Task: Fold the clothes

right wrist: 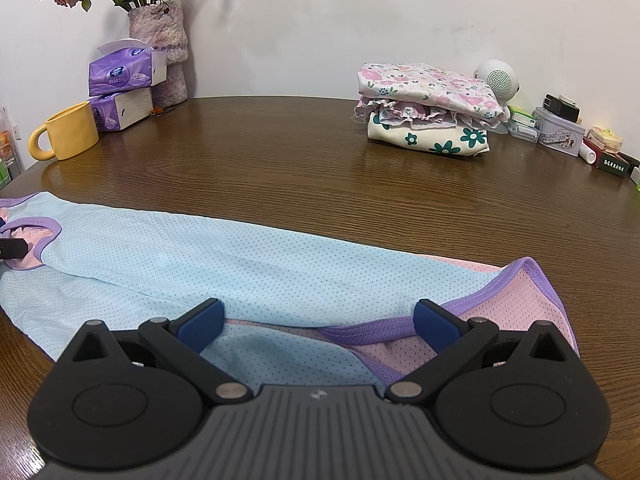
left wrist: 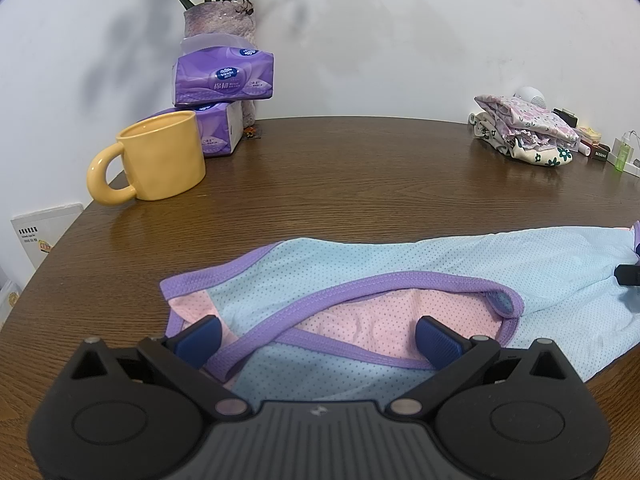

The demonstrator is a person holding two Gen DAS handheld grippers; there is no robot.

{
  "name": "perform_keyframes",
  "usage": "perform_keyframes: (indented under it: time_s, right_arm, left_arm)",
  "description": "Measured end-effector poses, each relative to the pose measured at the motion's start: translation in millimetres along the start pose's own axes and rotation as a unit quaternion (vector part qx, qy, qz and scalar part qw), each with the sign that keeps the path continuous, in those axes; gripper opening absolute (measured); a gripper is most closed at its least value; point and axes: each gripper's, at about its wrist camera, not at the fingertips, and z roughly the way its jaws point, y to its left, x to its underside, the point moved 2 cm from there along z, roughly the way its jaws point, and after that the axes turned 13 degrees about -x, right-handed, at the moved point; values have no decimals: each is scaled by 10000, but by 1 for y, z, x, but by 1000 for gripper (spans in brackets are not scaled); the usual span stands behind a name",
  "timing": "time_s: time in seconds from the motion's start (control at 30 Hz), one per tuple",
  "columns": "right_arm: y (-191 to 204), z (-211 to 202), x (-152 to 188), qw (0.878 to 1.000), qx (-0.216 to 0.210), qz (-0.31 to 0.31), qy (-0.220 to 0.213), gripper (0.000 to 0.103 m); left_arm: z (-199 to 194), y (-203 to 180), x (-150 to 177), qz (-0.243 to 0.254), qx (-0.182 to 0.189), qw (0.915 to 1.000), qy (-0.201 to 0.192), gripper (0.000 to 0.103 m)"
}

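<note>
Left wrist view, garment (left wrist: 400, 280) cropped right (tool (left wrist: 318, 336) gaping)

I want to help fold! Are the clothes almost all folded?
Some are: a folded flowery pile sits at the back of the table. The blue and pink top lies spread flat, not yet folded. The left gripper and right gripper hang open over its two ends, gripping nothing. Folding it remains.
</note>
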Motion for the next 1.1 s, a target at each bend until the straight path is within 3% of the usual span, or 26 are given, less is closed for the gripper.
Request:
perform_keyframes:
  time_s: [1.1]
  right_arm:
    - [0,0,0,10000,0,0,0,102]
  left_arm:
    - [-1,-4,1,-116,-141,9998,31,103]
